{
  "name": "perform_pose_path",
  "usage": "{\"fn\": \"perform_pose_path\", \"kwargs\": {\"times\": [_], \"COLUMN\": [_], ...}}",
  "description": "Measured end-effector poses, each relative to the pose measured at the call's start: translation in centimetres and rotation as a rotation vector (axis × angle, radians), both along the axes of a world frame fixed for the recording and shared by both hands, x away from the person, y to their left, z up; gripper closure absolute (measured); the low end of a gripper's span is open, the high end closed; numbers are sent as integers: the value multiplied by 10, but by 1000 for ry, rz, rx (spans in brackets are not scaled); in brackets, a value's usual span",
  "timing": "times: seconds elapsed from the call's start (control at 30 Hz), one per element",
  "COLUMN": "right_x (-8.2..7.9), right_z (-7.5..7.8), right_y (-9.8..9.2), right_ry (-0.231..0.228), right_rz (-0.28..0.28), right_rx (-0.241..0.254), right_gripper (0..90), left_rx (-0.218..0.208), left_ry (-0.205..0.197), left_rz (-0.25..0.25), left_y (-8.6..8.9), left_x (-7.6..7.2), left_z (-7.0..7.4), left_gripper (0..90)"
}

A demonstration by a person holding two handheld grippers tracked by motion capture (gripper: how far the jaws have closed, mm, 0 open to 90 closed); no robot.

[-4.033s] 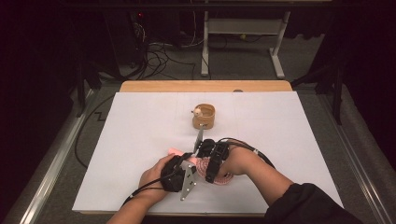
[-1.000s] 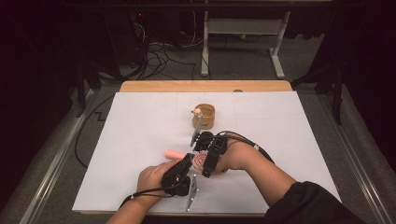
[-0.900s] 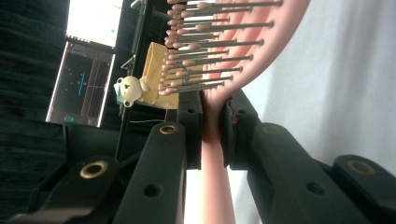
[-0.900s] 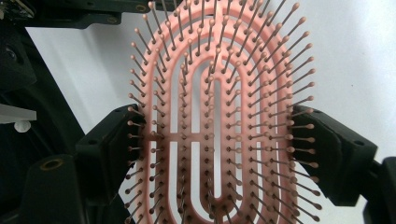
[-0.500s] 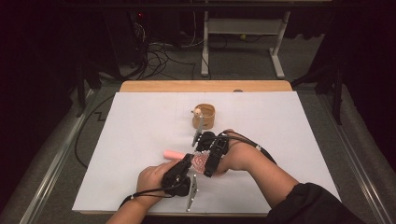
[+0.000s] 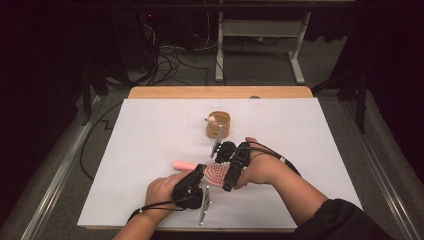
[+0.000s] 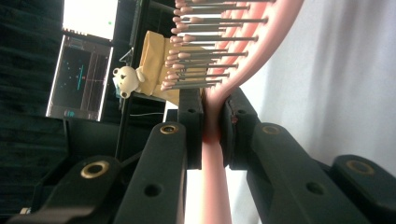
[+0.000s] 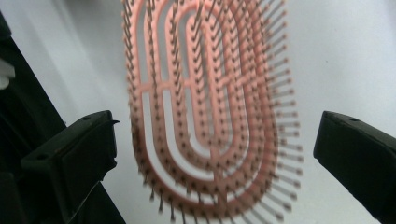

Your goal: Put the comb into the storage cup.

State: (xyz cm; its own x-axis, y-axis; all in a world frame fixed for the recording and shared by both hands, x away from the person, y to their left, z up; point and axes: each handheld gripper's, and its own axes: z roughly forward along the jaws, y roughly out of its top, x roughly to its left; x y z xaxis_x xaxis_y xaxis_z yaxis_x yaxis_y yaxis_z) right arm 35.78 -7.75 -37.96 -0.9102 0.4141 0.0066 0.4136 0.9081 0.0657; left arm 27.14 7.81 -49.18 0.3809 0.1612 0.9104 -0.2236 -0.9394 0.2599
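On the white table sheet (image 6: 150,130), the right gripper (image 8: 215,140) has just opened off the pink plastic vented hairbrush (image 6: 216,175); the left gripper (image 7: 212,116) alone clamps its neck, so the handover looks done.

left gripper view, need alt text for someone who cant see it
The left hand-held gripper is shut on the neck of a pink hairbrush, whose metal bristles point left. Behind the bristles stands a tan wooden cup with a small white bear figure on it; a white table surface lies to the right.
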Motion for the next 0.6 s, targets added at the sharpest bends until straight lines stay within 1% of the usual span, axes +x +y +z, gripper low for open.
{"fn": "perform_pose_path", "kwargs": {"times": [0.07, 0.2, 0.33, 0.47, 0.6], "right_x": [0, -1, -3, -6, -6], "right_z": [2, 8, 12, 14, 14], "right_y": [-3, -10, -19, -28, -38], "right_ry": [-2, -8, -18, -25, -30], "right_rz": [-5, 6, -5, -10, -28], "right_rx": [-1, -4, 6, -3, -2], "right_gripper": [5, 6, 6, 6, 5], "left_rx": [-10, -28, -21, -19, -28], "left_ry": [1, 5, 15, 21, 23], "left_rz": [6, 12, 16, 23, 20], "left_y": [1, 4, 5, 6, 7], "left_x": [1, 2, 3, 3, 3], "left_z": [0, 2, 1, 1, 1], "left_gripper": [808, 809, 808, 808, 808]}}
